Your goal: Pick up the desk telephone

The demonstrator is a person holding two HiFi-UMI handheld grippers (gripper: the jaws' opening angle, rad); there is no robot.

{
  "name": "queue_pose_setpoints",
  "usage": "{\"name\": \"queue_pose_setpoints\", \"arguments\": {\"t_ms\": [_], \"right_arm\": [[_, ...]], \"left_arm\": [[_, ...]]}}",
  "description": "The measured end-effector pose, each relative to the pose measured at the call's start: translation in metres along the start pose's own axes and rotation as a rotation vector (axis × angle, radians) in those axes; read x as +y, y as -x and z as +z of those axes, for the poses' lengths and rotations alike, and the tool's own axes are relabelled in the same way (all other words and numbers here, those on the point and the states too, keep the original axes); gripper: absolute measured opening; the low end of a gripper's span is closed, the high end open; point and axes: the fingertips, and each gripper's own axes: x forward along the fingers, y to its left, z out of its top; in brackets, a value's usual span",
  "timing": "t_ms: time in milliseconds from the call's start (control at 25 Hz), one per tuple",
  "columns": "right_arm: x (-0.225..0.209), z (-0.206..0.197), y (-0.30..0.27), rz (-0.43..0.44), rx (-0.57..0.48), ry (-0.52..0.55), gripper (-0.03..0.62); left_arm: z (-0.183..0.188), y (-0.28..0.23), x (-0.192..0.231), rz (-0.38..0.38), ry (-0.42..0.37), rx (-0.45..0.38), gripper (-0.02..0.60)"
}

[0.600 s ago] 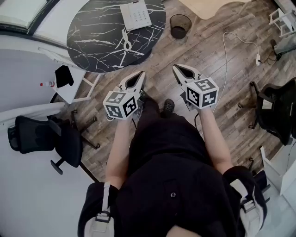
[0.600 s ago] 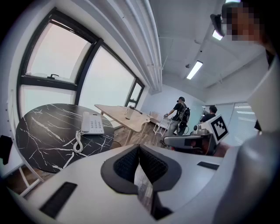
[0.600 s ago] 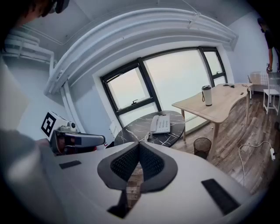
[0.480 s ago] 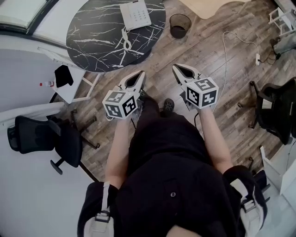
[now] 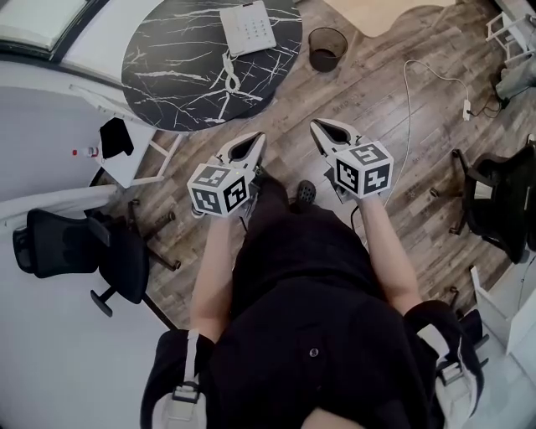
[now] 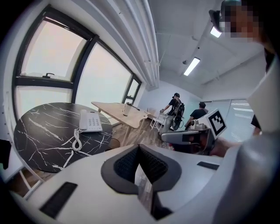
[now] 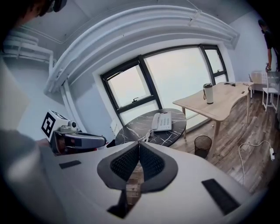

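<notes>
The person stands back from the round marble-topped table [image 5: 167,75], a gripper in each hand held out over the plank floor, well short of the table. The left gripper [image 5: 249,142] has its jaws pressed together with nothing between them; its own view shows the dark pads meeting at the tips. The right gripper [image 5: 325,130] is closed on nothing in the same way.

The desk telephone [image 5: 249,27] lies at the table's far edge, untouched. In the head view its far end runs off the upper edge, so its full outline is not seen there. Its coiled cord [image 5: 228,74] trails across the top toward the near edge.

A dark waste bin [image 5: 327,47] stands on the floor just beside the table's right rim. Past it, a pale wooden table [image 5: 368,10] is mostly cut off above. The person's body hides the floor beneath them. A black office chair [image 5: 75,247] stands at the left. Two people [image 6: 175,107] far down the room are too small to make out.
</notes>
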Motion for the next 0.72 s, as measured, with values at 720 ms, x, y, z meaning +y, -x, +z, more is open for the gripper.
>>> {"name": "queue_pose_setpoints", "arguments": {"t_ms": [720], "right_arm": [[-0.016, 0.0, -0.036, -0.028, 0.059, -0.005, 0.031]], "left_arm": [[-0.001, -0.015, 0.055, 0.014, 0.096, 0.017, 0.015]]}}
